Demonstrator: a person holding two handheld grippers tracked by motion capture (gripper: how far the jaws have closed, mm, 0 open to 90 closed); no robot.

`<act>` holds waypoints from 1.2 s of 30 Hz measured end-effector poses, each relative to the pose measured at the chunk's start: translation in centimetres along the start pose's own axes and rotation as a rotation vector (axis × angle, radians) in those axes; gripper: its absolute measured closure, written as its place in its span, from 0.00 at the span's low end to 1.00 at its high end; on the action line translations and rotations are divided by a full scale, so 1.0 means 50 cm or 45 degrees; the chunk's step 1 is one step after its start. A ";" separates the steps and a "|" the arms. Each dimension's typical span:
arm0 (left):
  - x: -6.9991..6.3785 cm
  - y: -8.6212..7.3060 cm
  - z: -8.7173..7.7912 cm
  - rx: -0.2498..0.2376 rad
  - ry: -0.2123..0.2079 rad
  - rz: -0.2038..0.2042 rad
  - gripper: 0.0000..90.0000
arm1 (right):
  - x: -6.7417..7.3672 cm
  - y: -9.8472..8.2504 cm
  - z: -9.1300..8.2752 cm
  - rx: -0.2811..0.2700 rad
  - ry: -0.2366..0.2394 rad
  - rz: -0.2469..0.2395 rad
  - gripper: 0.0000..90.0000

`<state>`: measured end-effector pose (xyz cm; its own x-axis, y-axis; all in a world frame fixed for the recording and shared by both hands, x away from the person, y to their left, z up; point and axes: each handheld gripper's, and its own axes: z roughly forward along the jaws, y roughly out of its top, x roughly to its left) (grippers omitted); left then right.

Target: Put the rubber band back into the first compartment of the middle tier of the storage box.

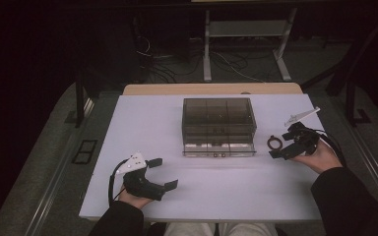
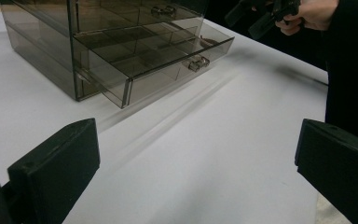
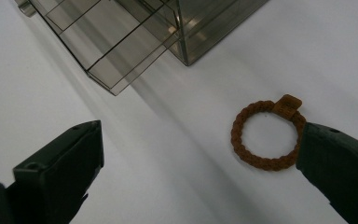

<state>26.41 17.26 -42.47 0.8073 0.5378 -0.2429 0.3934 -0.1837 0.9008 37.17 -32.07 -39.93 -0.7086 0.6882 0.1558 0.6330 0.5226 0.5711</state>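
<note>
Two black two-jaw grippers over white table [image 1: 128, 123], both empty. Left gripper [image 1: 166, 172] near front edge, jaws spread wide. Right gripper [image 1: 281, 146] at table's right, jaws also parted, brown braided ring with small tan tag [image 1: 274, 143] lying flat just beside it, right of smoky transparent plastic drawer cabinet [image 1: 218, 125]. Right gripper view: ring [image 3: 266, 135] on table, touching or just under one jaw's edge, cannot tell which. Left gripper view: cabinet's bottom drawer [image 2: 158, 58] pulled out, divided compartments, small clear handle; high view too dim for that.
</note>
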 end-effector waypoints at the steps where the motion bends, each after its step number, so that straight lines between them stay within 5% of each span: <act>1: 0.000 0.000 0.000 0.001 0.000 0.000 0.00 | -0.003 -0.001 0.004 -0.002 0.001 -0.001 0.00; 36: 0.001 0.000 0.000 0.003 0.006 0.002 0.00 | -0.032 -0.001 0.072 0.054 0.032 -0.030 0.00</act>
<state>26.46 17.28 -42.51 0.8058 0.5414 -0.2398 0.3932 -0.1865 0.9003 39.38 -31.38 -43.09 -0.7311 0.6625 0.1632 0.6281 0.5601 0.5401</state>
